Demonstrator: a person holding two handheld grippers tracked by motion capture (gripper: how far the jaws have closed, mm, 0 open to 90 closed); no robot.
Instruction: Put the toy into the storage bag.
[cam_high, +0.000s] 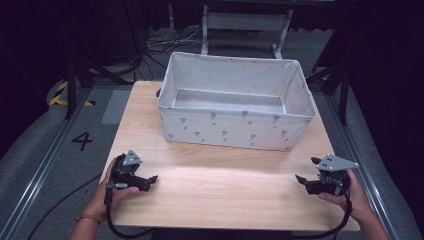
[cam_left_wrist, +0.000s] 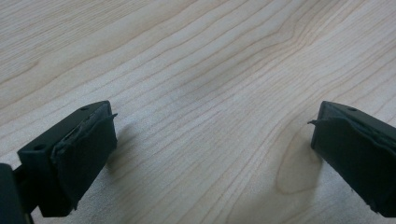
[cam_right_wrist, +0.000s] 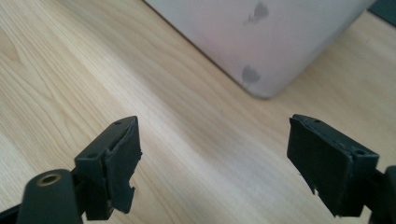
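fabric bin (cam_high: 235, 125) at table's (cam_high: 220, 200) far edge, empty | left gripper (cam_high: 150, 179) near-left corner, jaws apart, nothing held | right gripper (cam_high: 301, 179) near-right corner, jaws apart, nothing held | bare wood between them

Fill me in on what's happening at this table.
A person sits at a wooden table with a two-jaw gripper in each hand. The left gripper and the right gripper are both low over the near part of the table, jaws open, nothing between them. Behind them stands a white fabric storage box with a small grey pattern; what shows of its inside is bare. Neither gripper touches the box, so no handling has begun at this moment.
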